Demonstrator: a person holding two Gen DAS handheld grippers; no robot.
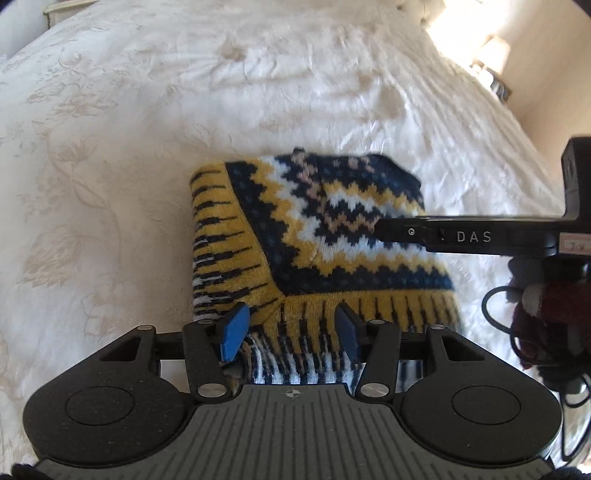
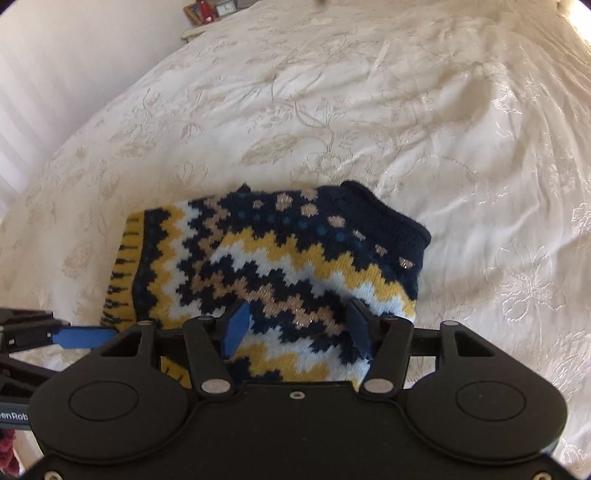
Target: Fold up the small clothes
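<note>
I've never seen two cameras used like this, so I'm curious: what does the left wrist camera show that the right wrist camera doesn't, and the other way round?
Only the left wrist view shows a lamp glowing in the far corner, a looped black cable, and the sweater's yellow striped hem meeting at a folded corner.

Only the right wrist view shows framed pictures on a far shelf, and the sweater's dark rolled collar.

Both show the patterned knit sweater folded on the cream bedspread, with each hand-held gripper's blue fingers standing apart over it, not pinching it.
</note>
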